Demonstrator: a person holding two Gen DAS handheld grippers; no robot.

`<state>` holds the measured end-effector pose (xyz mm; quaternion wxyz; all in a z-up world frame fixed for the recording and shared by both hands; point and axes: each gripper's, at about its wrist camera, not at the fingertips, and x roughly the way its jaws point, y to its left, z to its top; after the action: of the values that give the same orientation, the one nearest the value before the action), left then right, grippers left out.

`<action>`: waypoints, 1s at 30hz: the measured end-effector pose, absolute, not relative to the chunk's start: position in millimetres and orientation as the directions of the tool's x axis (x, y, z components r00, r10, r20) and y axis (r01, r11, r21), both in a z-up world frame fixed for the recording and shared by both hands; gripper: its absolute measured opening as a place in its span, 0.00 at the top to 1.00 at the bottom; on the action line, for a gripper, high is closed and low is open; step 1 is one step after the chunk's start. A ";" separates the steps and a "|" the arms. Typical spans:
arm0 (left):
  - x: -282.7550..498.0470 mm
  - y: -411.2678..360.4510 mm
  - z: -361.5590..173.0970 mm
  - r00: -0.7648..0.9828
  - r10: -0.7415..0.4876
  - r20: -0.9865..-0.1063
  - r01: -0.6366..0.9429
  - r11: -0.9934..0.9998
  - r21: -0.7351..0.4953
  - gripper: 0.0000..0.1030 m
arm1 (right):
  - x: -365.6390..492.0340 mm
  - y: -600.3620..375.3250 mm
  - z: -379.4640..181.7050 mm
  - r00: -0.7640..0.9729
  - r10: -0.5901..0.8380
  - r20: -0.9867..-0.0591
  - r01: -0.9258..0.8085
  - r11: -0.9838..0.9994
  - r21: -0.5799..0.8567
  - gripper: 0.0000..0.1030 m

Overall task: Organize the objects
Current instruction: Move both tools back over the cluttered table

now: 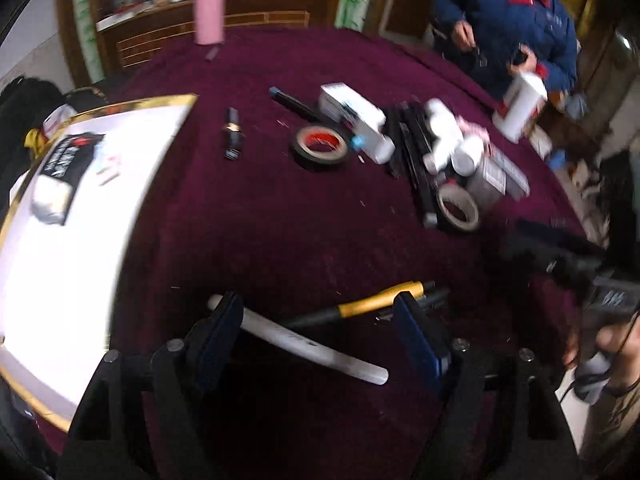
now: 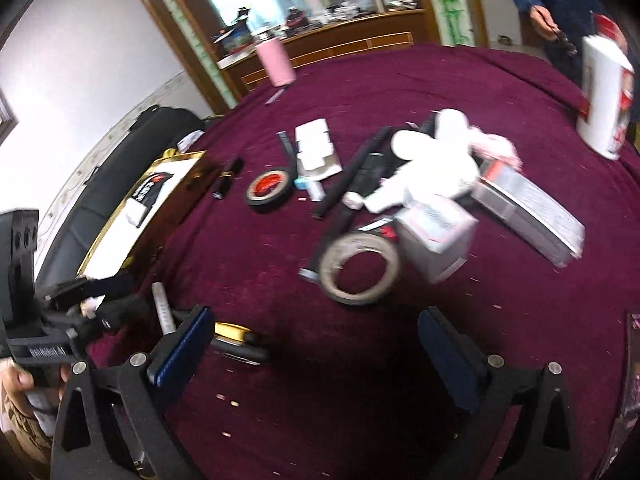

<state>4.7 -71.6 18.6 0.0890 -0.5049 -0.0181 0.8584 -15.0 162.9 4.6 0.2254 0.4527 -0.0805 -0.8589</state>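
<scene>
On the maroon tablecloth (image 1: 248,216) lie a white stick (image 1: 312,344) and a yellow-and-black pen (image 1: 380,302), just under my left gripper (image 1: 320,316). Its jaws stand open; the stick runs behind the left finger and nothing is gripped. My right gripper (image 2: 314,330) is open over bare cloth, with the pen (image 2: 232,330) beside its left finger. Ahead lies a heap of a beige tape roll (image 2: 360,268), white boxes (image 2: 436,236), white bottles (image 2: 432,160) and black sticks (image 2: 352,172). Left of it lies a black tape roll with a red core (image 1: 320,146).
A white gold-edged tray (image 1: 80,264) holding a black packet sits at the left. A black-and-gold tube (image 1: 233,134) lies near it. A pink bottle (image 1: 209,18) stands at the far edge. A person in a blue jacket (image 1: 516,20) holds a white carton (image 1: 520,106) at the far right.
</scene>
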 end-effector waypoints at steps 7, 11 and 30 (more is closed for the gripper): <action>3.3 -39.0 -3.3 -0.439 0.146 -0.887 -0.239 -0.970 -0.041 0.26 | -13.7 177.0 -2.2 -0.529 -0.405 -0.745 0.276 -0.913 0.300 0.00; -7.0 -22.5 4.1 -0.437 0.200 -0.877 -0.261 -0.961 -0.089 0.26 | -17.1 190.3 -3.9 -0.550 -0.382 -0.742 0.223 -0.924 0.310 0.00; -75.1 90.1 -16.3 -0.491 0.197 -0.848 -0.438 -0.898 0.045 0.26 | -13.6 254.2 -0.7 -0.605 -0.334 -0.722 0.095 -0.931 0.352 0.00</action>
<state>-75.1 90.1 -16.3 0.1859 -0.4687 0.1282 0.8540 -13.6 254.2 -0.7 0.1212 0.4274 -0.1401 -0.8849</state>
